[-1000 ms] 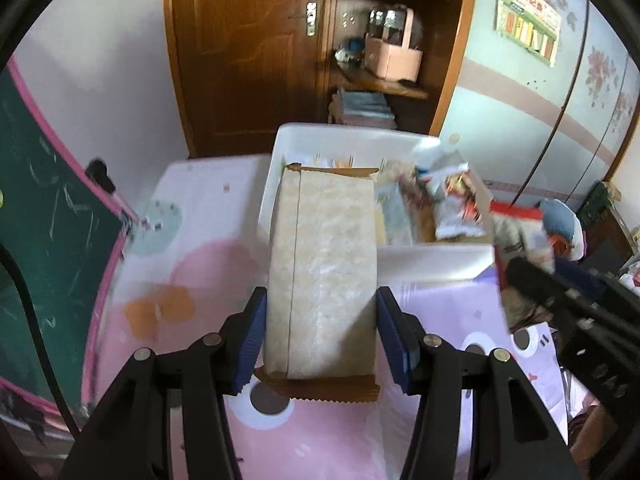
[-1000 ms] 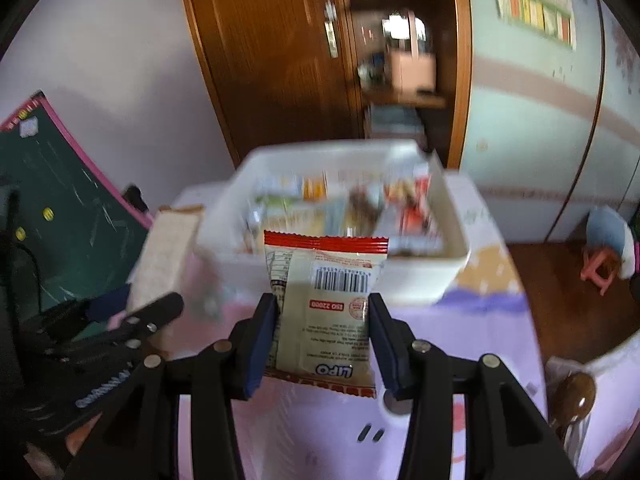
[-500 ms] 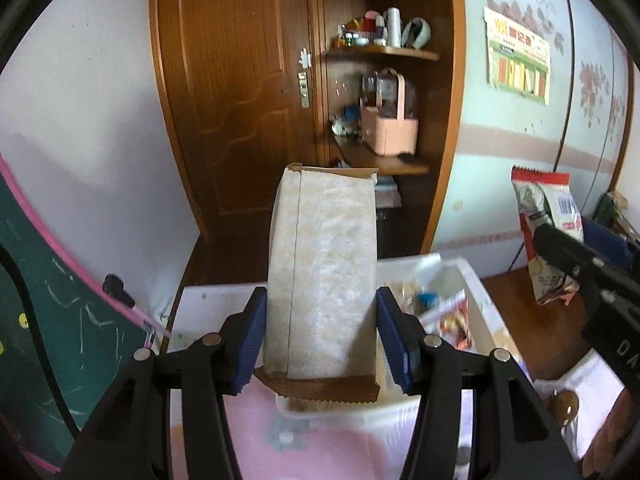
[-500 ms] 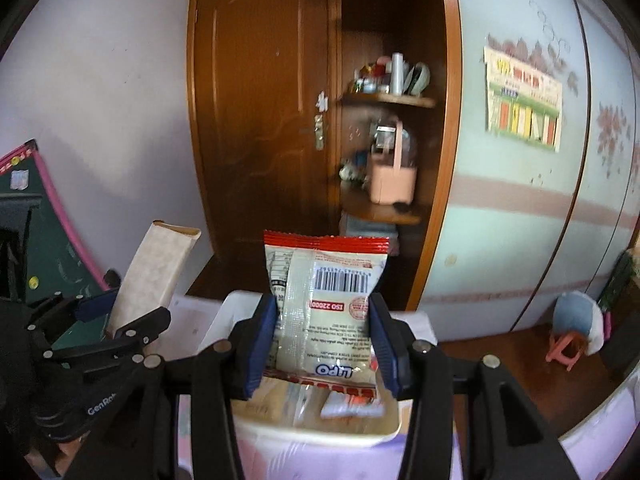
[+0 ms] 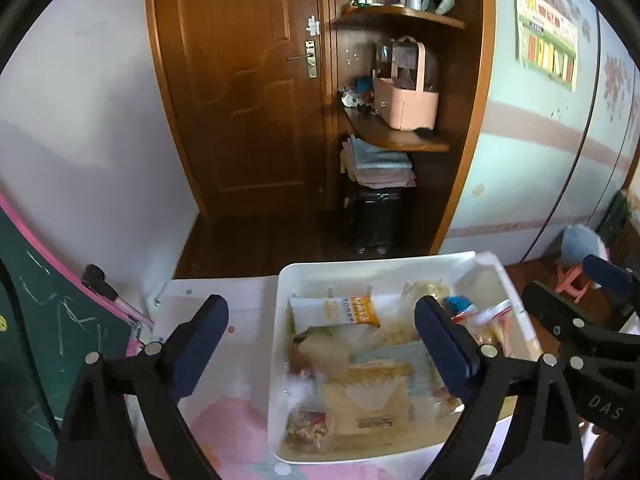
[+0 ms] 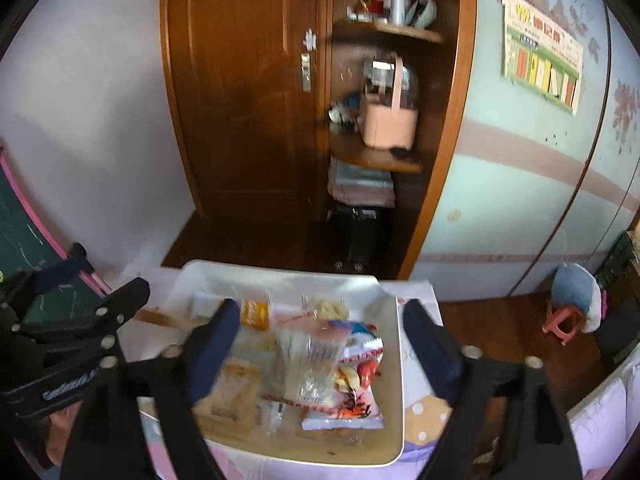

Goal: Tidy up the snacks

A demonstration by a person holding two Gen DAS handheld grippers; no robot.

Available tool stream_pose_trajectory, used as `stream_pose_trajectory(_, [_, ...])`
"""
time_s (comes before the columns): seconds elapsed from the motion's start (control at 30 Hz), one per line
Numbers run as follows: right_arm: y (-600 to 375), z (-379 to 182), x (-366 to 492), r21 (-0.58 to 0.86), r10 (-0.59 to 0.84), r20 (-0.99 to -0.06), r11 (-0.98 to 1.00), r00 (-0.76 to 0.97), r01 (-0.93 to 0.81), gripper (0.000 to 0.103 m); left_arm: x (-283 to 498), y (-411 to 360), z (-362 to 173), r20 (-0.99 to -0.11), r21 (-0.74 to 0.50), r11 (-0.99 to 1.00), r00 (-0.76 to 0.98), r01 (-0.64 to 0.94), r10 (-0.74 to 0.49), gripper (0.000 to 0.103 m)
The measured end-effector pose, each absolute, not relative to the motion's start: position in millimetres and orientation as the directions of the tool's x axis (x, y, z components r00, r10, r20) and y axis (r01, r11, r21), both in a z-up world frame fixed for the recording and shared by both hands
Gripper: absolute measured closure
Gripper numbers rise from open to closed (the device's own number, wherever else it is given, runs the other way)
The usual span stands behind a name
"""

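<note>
- Over the white bin (image 5: 276,360) on the pink patterned tablecloth (image 5: 224,432), both grippers hang tilted downward, and I'd say they sit there because the bin is where the snacks are being gathered.
- Left gripper (image 5: 320,332): its jaws have just been opening and now stand wide with nothing between them. The tall beige packet (image 5: 364,400) it carried a moment ago now seems to lie flat in the bin below.
- Right gripper (image 6: 320,340): its jaws have just been opening too, and nothing is pinched. The red-edged packet (image 6: 344,384) it held rests on top of the heap, a bit blurred, so it may not have settled.
- Both were let go above the pile rather than pushed in, probably because soft packets can simply drop.
- From the left wrist I get the bin's left half, a yellow-labelled packet (image 5: 352,310) near the far wall and the chalkboard (image 5: 36,340) beside the table.
- From the right wrist I get the bin's right rim, the spotted cloth beyond it, and the left gripper from the side.
</note>
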State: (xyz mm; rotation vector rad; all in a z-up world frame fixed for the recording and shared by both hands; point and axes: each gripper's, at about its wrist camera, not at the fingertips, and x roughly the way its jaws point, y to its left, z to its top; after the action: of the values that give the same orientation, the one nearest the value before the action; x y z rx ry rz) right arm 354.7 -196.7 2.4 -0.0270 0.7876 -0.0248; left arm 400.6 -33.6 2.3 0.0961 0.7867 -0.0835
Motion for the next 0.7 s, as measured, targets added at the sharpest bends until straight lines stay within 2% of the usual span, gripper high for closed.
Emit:
stream_pose_trajectory(0.1, [-198.3,-1.3,351.5,0.001,-0.006,-0.722,1.000,0.692,0.009,0.016,397.2,-35.4,0.9,-0.705,0.082,0.991,0.709,0.103,-0.015,0.000])
stream_pose_trajectory(0.37, [-192.9,15.0,326.5,-0.002,-0.002,-0.707,1.000,0.708,0.001,0.016,377.4,-30.8,15.3,-0.704,0.074,0.993,0.710,0.094,-0.014,0.000])
stream_pose_trajectory(0.7, [-183.9,41.8,254.8,-0.009,0.013,-0.682,1.000,0.732,-0.026,0.016,302.6,-12.6,53.5,-0.696,0.018,0.995,0.716,0.097,-0.057,0.000])
